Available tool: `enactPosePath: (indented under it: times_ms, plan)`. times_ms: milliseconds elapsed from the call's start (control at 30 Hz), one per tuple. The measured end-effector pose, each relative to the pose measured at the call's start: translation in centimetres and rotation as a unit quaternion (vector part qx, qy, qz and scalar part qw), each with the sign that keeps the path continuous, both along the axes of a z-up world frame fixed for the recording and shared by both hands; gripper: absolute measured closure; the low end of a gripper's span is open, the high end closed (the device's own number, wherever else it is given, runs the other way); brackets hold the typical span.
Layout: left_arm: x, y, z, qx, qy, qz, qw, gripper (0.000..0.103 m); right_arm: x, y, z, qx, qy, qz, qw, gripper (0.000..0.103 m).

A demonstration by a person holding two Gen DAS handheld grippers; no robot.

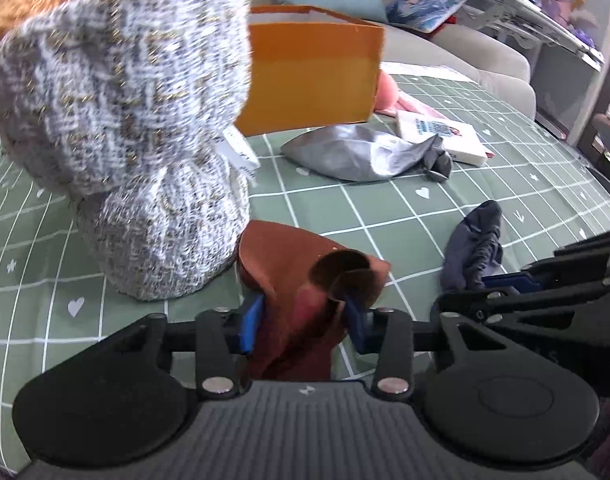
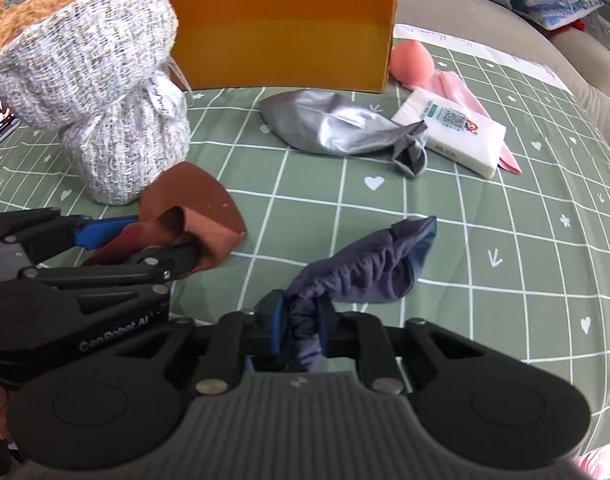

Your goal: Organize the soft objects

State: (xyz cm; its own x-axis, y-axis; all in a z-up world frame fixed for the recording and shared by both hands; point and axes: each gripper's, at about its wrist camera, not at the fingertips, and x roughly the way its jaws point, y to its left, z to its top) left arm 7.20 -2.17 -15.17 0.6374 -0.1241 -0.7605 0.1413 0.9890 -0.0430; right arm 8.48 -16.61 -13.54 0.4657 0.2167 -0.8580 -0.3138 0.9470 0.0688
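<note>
Green grid tablecloth, orange box at top. Left gripper pinching brown cloth; right gripper clamped on navy cloth, lower centre.

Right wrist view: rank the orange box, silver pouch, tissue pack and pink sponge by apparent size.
1. orange box
2. silver pouch
3. tissue pack, close to the pouch, so unsure
4. pink sponge, partly hidden behind the box
</note>
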Motion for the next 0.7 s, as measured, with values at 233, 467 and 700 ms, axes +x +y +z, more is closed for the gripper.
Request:
enactPosePath:
  times_ms: [233, 467, 700]
  plan:
    - [-0.4, -1.0, 0.5, 0.028, -0.027, -0.037, 0.9986, 0.094, -0.2, -0.4, 0.2, 0.016, 0.001, -0.004, 1.0, 0.097]
    - [-1.4, -1.1, 2.2, 0.02, -0.042, -0.049, 0.9977, 0.096, -0.9, -0.9, 1.6, 0.04, -0.011, -0.015, 0.999, 0.097]
    - [-2.2, -1.0, 3.9, 0.013, -0.046, -0.05, 0.9976, 0.096, -2.0, -0.9, 4.0, 0.045, -0.036, -0.012, 0.998, 0.097]
